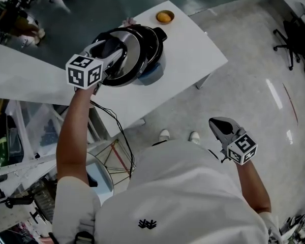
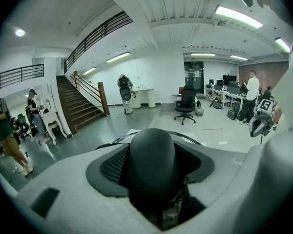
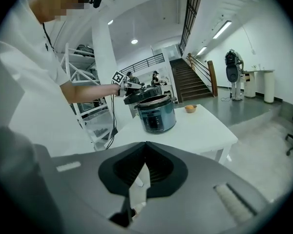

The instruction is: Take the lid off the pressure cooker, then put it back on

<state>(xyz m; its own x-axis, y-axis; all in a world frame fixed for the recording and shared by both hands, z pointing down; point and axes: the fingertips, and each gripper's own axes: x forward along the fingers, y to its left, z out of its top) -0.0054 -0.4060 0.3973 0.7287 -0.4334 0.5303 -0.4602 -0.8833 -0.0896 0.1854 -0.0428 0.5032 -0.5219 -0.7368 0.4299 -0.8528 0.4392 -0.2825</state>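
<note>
Pressure cooker lid, round shiny steel with a black knob, is tilted over its blue-grey pot, apparently coming off or going back on. Nearest, the right gripper hangs spare by the person's side, jaws together on nothing. Farther out, the left gripper has its jaws spread wide and clamped round the knob, carrying the lid. Beyond, a small bowl of something orange sits on the white table. The pot's panel print is too small to read.
</note>
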